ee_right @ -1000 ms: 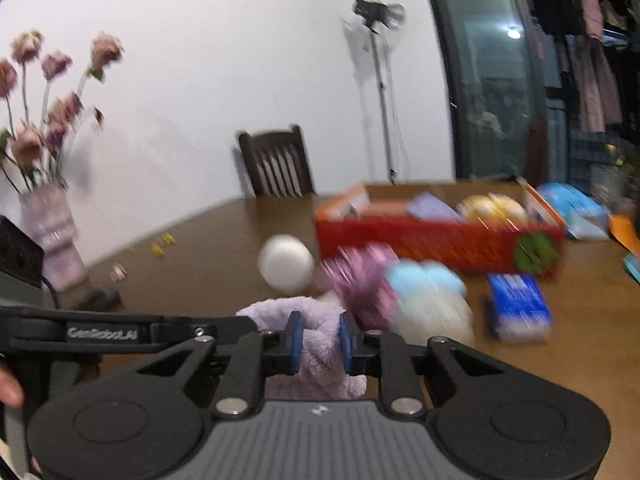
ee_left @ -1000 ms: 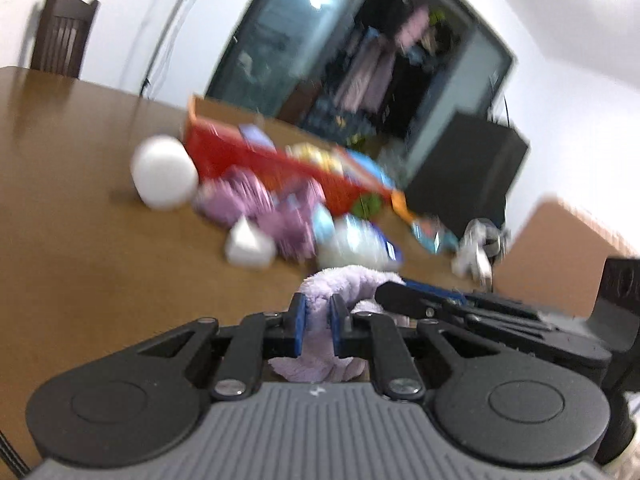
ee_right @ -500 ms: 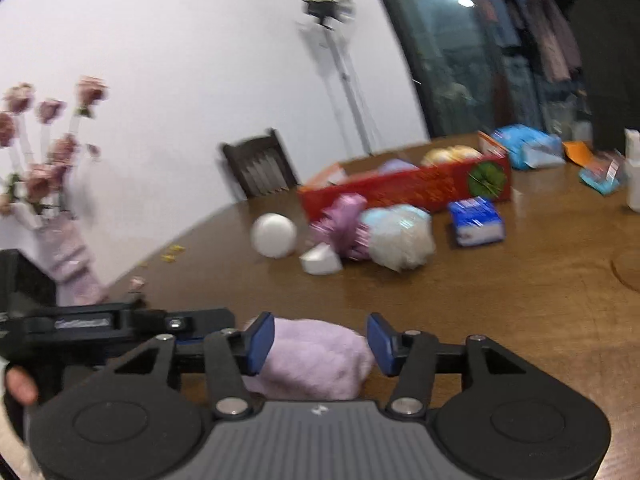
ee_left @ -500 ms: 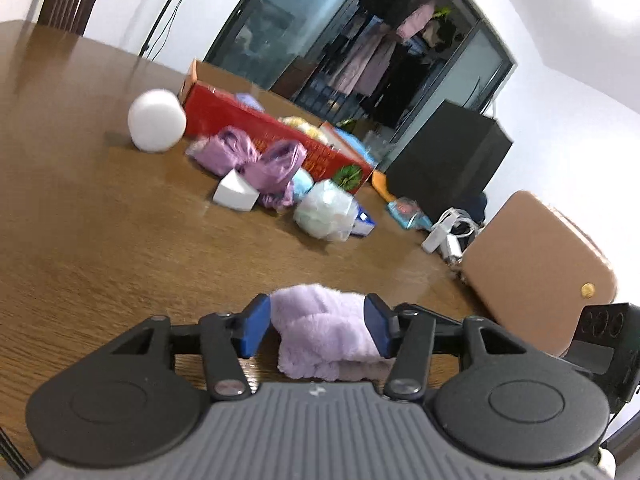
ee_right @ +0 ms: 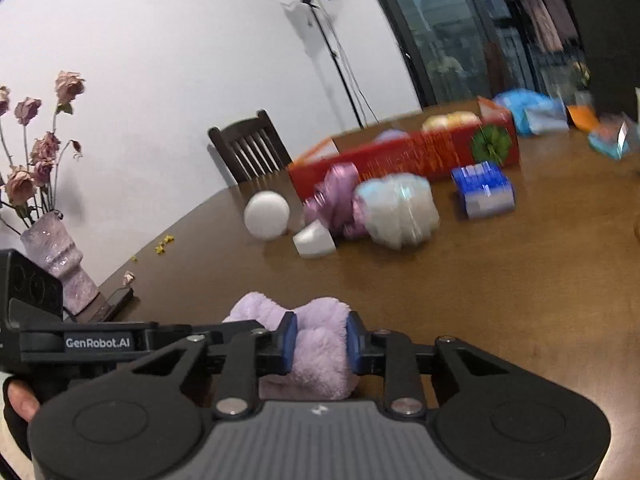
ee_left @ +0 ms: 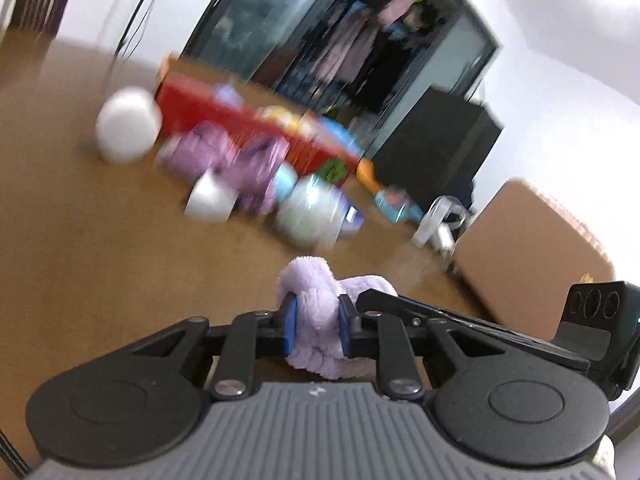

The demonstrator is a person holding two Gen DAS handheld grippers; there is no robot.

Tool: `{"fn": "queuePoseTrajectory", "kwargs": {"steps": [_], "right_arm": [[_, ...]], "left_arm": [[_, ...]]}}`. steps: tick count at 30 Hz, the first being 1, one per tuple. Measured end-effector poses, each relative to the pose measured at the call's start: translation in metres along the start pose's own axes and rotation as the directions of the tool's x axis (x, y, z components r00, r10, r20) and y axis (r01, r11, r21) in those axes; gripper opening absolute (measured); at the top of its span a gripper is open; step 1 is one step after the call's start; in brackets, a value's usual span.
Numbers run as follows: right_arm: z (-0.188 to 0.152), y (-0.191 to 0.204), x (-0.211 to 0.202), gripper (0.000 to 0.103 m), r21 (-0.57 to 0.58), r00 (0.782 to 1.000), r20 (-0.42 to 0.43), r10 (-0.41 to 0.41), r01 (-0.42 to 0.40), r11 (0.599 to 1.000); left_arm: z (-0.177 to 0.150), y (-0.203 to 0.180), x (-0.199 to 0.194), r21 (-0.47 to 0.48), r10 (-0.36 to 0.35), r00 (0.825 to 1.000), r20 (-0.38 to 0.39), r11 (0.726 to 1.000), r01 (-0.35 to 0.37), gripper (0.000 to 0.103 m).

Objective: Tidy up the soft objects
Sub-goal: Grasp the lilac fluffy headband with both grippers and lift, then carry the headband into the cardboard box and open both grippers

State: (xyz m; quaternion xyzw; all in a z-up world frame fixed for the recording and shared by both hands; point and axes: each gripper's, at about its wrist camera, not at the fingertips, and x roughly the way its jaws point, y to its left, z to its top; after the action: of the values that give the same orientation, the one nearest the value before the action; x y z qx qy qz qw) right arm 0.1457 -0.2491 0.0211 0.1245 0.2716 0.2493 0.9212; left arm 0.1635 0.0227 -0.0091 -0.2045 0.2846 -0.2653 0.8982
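Note:
A fluffy lilac cloth (ee_left: pixel 320 320) sits between both grippers, just above the wooden table (ee_left: pixel 100 264). My left gripper (ee_left: pixel 317 325) is shut on one end of it. My right gripper (ee_right: pixel 318 340) is shut on the other end of the cloth (ee_right: pixel 320 356). The right gripper's body shows at the right of the left wrist view (ee_left: pixel 480 328), and the left gripper's body at the left of the right wrist view (ee_right: pixel 100 344). Farther off lie a white ball (ee_right: pixel 267 214), purple ribbon (ee_right: pixel 338 196) and a pale netted puff (ee_right: pixel 400 208).
A red box (ee_right: pixel 404 156) holding soft items stands behind the pile. A blue packet (ee_right: pixel 482 190), a white foam cone (ee_right: pixel 314 240), a vase of dried flowers (ee_right: pixel 56 256), a phone (ee_right: pixel 116 302) and a dark chair (ee_right: pixel 250 152) are around. A brown chair back (ee_left: pixel 532 248) stands to the right.
Both grippers were shut on the cloth, opened around it half a second ago, and have closed on it again. The views shifted and are blurred by motion.

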Motion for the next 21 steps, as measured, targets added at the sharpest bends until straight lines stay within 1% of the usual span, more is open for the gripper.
{"fn": "queuePoseTrajectory", "kwargs": {"steps": [2,4,6,7,8,10,11,13,15,16,17,18,19,20,21], "right_arm": [[0.028,0.003,0.004,0.024,-0.049,0.999,0.043,0.007,-0.005,0.999],[0.065,0.003,0.017,0.024,-0.108,0.997,0.08,0.019,-0.01,0.994],[0.106,0.002,0.04,0.024,-0.168,0.995,0.099,0.03,-0.013,0.986],[0.129,-0.001,0.058,0.024,-0.185,0.995,0.097,0.037,-0.018,0.983],[0.148,-0.003,0.076,0.024,-0.187,0.996,0.082,0.043,-0.027,0.982],[0.184,-0.013,0.121,0.024,-0.174,0.998,0.037,0.051,-0.044,0.984],[0.202,-0.02,0.15,0.024,-0.158,0.998,-0.01,0.057,-0.058,0.986],[0.226,-0.036,0.202,0.024,-0.103,0.996,-0.077,0.054,-0.062,0.993],[0.237,-0.048,0.248,0.024,-0.074,0.991,-0.133,0.033,-0.043,0.996],[0.239,-0.053,0.269,0.024,-0.064,0.986,-0.162,0.029,-0.039,0.997],[0.24,-0.059,0.29,0.025,-0.052,0.979,-0.2,0.027,-0.038,0.998],[0.238,-0.064,0.311,0.026,-0.036,0.97,-0.244,0.021,-0.031,0.999],[0.237,-0.067,0.324,0.027,-0.038,0.962,-0.272,0.011,-0.022,0.999],[0.235,-0.07,0.335,0.027,-0.051,0.959,-0.282,-0.007,-0.008,0.999],[0.231,-0.071,0.339,0.028,-0.069,0.959,-0.281,-0.024,0.005,0.998]], "left_arm": [[0.029,-0.001,0.005,0.032,-0.013,0.999,0.043,0.999,0.011,0.021],[0.071,0.001,0.016,0.055,-0.022,0.996,0.087,0.998,0.017,0.021],[0.112,0.008,0.032,0.076,-0.005,0.993,0.121,0.997,-0.004,0.021],[0.134,0.013,0.044,0.075,0.01,0.992,0.124,0.997,-0.019,0.021],[0.151,0.02,0.054,0.073,0.025,0.992,0.121,0.997,-0.034,0.021],[0.188,0.04,0.083,0.05,0.081,0.99,0.112,0.995,-0.087,0.021],[0.203,0.05,0.099,0.045,0.112,0.989,0.094,0.992,-0.117,0.021],[0.227,0.074,0.134,0.029,0.18,0.983,0.042,0.983,-0.181,0.021],[0.241,0.093,0.168,0.045,0.258,0.966,0.0,0.965,-0.258,0.023],[0.243,0.099,0.18,0.063,0.301,0.954,-0.011,0.952,-0.299,0.025],[0.245,0.105,0.191,0.074,0.353,0.935,-0.02,0.934,-0.351,0.025],[0.245,0.109,0.201,0.103,0.407,0.913,-0.027,0.91,-0.402,0.025],[0.245,0.113,0.208,0.133,0.431,0.902,-0.023,0.895,-0.425,0.027],[0.244,0.118,0.211,0.142,0.426,0.905,-0.019,0.897,-0.419,0.032],[0.244,0.122,0.211,0.144,0.394,0.919,-0.007,0.91,-0.389,0.036]]}}
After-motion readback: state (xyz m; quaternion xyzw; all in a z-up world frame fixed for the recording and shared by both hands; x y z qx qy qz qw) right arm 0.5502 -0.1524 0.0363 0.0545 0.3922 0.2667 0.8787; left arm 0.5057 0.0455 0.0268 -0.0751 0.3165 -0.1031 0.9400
